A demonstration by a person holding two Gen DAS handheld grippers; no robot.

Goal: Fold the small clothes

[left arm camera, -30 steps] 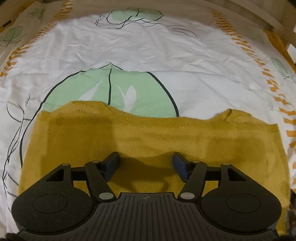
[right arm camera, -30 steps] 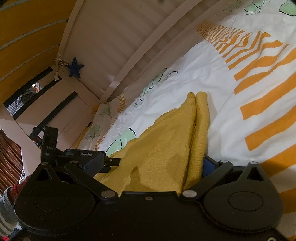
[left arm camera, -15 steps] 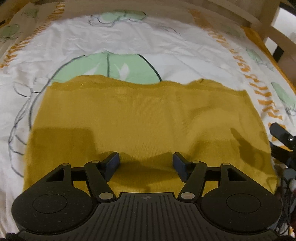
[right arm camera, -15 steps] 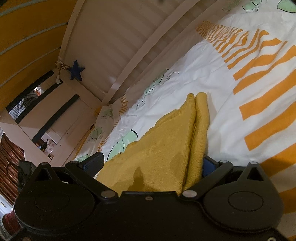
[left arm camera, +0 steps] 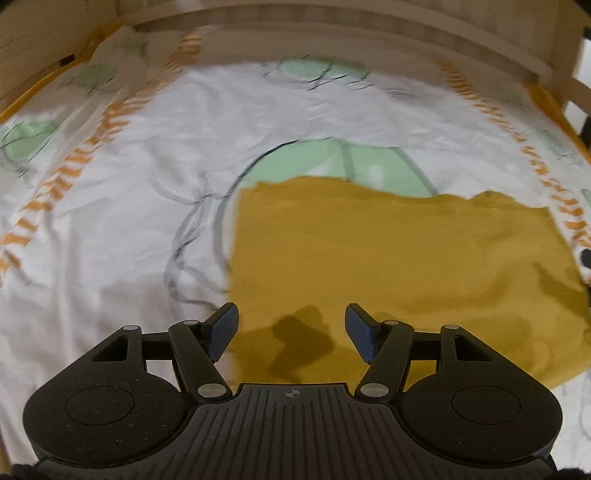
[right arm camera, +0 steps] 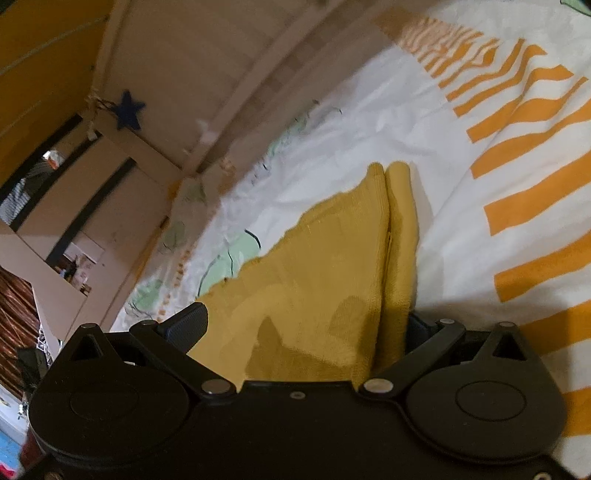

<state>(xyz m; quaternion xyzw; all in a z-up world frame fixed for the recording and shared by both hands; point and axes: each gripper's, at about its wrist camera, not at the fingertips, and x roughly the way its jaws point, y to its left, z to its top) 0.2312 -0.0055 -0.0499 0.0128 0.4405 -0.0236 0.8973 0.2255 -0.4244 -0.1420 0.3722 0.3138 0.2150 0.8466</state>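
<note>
The left tool [left arm camera: 291,334] has drawn back and slid toward the left edge of the mustard knit garment [left arm camera: 388,258]: 1 second ago both of its blue pads sat over the cloth, and now the left pad [left arm camera: 221,332] hangs over the white printed bedsheet [left arm camera: 122,236] just past that edge. More bare sheet and the wooden bed frame [left arm camera: 332,33] have come into its view. In the right wrist view, the left tool seen beyond the garment's far side has gone from sight.
</note>
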